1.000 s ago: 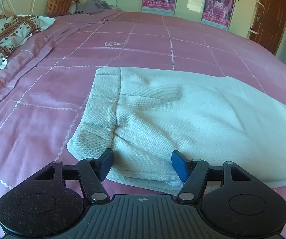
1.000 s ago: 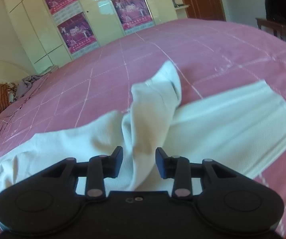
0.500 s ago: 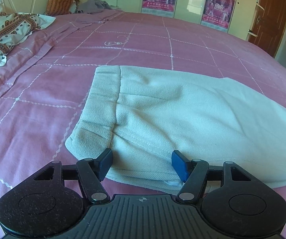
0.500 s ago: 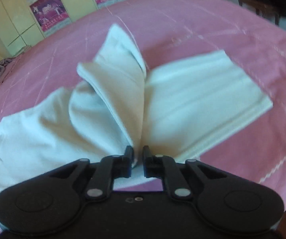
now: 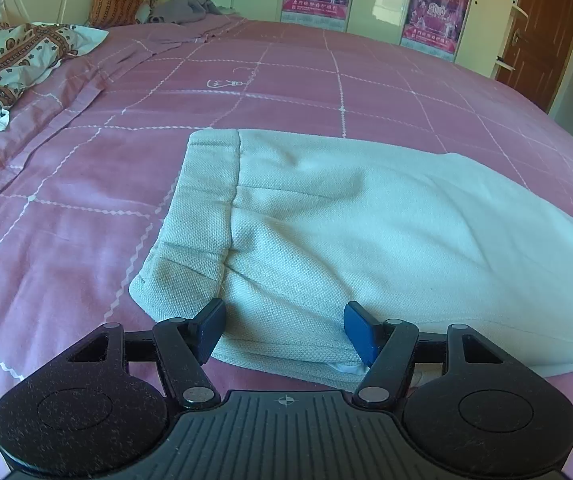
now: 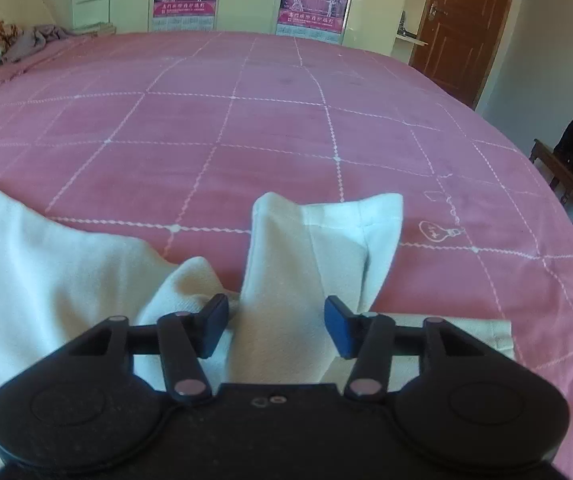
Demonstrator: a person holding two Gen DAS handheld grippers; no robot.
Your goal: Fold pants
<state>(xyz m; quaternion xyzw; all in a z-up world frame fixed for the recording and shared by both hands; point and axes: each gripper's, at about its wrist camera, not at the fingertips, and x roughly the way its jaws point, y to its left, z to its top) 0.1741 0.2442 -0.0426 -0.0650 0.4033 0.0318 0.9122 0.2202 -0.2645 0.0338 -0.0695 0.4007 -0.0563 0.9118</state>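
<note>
On the pink checked bed point(image 5: 286, 92), my left gripper point(image 5: 284, 330) stands half-wide astride the cream pants point(image 5: 366, 232) at the ribbed waistband, pads not pressing. My right gripper point(image 6: 276, 326) is opening around a raised leg cuff point(image 6: 310, 248), apparently unpinched. The risk: this soft, pebbly knit slumps and the fold skews if that cuff drops crooked.
</note>
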